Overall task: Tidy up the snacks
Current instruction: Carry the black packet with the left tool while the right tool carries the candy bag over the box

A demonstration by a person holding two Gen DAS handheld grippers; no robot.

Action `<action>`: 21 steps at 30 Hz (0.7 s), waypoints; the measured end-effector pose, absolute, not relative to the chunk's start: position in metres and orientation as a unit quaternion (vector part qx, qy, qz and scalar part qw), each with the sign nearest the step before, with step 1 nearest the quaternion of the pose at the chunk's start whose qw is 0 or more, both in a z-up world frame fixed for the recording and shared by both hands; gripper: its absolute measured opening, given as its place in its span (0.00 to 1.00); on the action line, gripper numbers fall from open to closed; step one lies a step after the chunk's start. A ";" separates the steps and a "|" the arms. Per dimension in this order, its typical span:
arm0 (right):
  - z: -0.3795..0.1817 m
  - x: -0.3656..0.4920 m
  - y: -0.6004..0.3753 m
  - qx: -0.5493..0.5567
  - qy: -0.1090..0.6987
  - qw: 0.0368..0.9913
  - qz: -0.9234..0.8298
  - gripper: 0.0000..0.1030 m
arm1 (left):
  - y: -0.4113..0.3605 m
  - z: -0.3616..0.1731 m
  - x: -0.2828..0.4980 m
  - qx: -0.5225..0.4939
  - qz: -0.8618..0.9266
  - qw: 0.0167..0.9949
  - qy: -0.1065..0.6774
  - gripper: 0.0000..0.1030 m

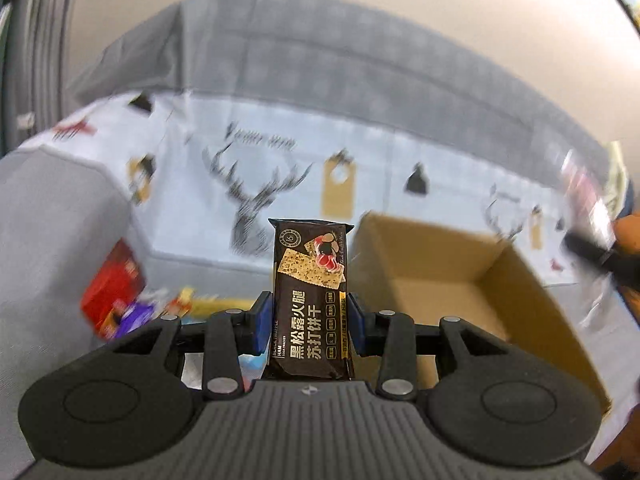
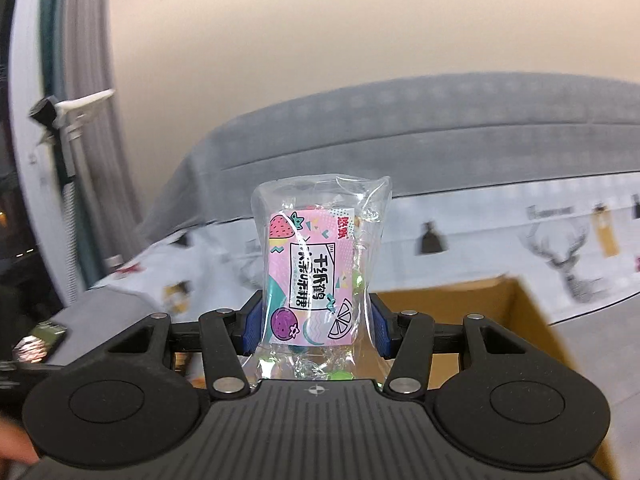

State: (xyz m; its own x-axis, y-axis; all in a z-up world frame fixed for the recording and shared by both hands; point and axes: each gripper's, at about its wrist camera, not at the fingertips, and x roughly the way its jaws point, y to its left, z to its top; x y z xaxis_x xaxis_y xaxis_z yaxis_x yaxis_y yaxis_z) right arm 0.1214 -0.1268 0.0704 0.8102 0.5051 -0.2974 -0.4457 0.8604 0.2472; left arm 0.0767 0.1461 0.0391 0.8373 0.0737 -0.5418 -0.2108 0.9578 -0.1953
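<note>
I am gripping a dark cracker packet (image 1: 311, 300) upright in my left claw (image 1: 311, 322), the blue pads (image 1: 262, 322) pressing on both of its long edges. An open cardboard box (image 1: 472, 280) is sitting at about two o'clock from that packet, on a sofa cover (image 1: 280, 152) printed with deer heads and tags. A red snack pack (image 1: 114, 292) and some blurred purple and yellow wrappers are lying at about nine o'clock, low on the left.

My right claw (image 2: 316, 320) is pinching a clear candy bag (image 2: 320, 280) with a pink label, held upright, its sides squeezed in where the pads are meeting it. The same cardboard box (image 2: 520, 304) is showing behind and to the three o'clock side of the bag. Grey sofa cushions (image 2: 400, 120) are filling the background at twelve o'clock.
</note>
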 end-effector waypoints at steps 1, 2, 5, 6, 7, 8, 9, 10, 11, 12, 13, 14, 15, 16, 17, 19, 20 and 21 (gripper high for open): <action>0.063 0.125 -0.136 0.089 0.185 0.950 0.237 0.53 | 0.140 0.041 0.077 -0.122 0.070 0.954 0.264 0.42; 0.055 0.130 -0.144 0.098 0.201 0.949 0.223 0.53 | 0.134 0.043 0.079 -0.119 0.064 0.958 0.252 0.42; 0.045 0.139 -0.165 0.138 0.235 0.941 0.200 0.53 | 0.114 0.046 0.086 -0.115 0.046 0.966 0.229 0.42; 0.046 0.139 -0.169 0.139 0.230 0.943 0.198 0.53 | 0.106 0.046 0.089 -0.116 0.040 0.967 0.224 0.42; 0.047 0.139 -0.172 0.131 0.223 0.946 0.194 0.53 | 0.100 0.046 0.091 -0.117 0.034 0.967 0.222 0.42; 0.047 0.138 -0.173 0.121 0.219 0.949 0.190 0.53 | 0.093 0.045 0.094 -0.117 0.029 0.968 0.221 0.42; 0.047 0.137 -0.173 0.113 0.218 0.951 0.189 0.53 | 0.085 0.044 0.097 -0.115 0.022 0.968 0.221 0.42; 0.046 0.137 -0.175 0.108 0.221 0.951 0.189 0.53 | 0.078 0.043 0.099 -0.114 0.015 0.968 0.221 0.42; 0.043 0.137 -0.178 0.105 0.223 0.951 0.188 0.53 | 0.071 0.042 0.101 -0.112 0.008 0.969 0.222 0.42; 0.042 0.137 -0.180 0.101 0.224 0.951 0.188 0.53 | 0.065 0.040 0.103 -0.111 0.001 0.969 0.223 0.42; 0.043 0.138 -0.180 0.097 0.224 0.951 0.187 0.53 | 0.058 0.039 0.106 -0.108 -0.005 0.969 0.223 0.42; 0.043 0.138 -0.182 0.089 0.224 0.952 0.187 0.53 | 0.052 0.038 0.109 -0.105 -0.010 0.969 0.225 0.42; 0.043 0.138 -0.182 0.083 0.224 0.953 0.185 0.53 | 0.044 0.036 0.112 -0.102 -0.017 0.968 0.227 0.42; 0.042 0.137 -0.185 0.077 0.224 0.954 0.184 0.53 | 0.039 0.035 0.112 -0.099 -0.021 0.968 0.228 0.42; 0.041 0.136 -0.188 0.071 0.224 0.955 0.182 0.53 | 0.034 0.033 0.114 -0.096 -0.026 0.968 0.229 0.42; 0.040 0.136 -0.192 0.062 0.226 0.956 0.178 0.54 | 0.025 0.030 0.115 -0.089 -0.034 0.969 0.229 0.42; 0.039 0.136 -0.193 0.058 0.227 0.956 0.176 0.54 | 0.022 0.029 0.115 -0.085 -0.037 0.969 0.228 0.42; 0.038 0.137 -0.196 0.055 0.229 0.956 0.174 0.54 | 0.018 0.028 0.116 -0.082 -0.039 0.969 0.228 0.42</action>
State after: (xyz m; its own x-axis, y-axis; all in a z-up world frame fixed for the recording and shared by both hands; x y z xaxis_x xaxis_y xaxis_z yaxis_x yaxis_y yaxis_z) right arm 0.1366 -0.1957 0.0376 0.8345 0.3573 -0.4194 -0.3068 0.9336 0.1849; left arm 0.1158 0.0182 0.0284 0.8930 -0.1131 -0.4356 0.0385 0.9836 -0.1764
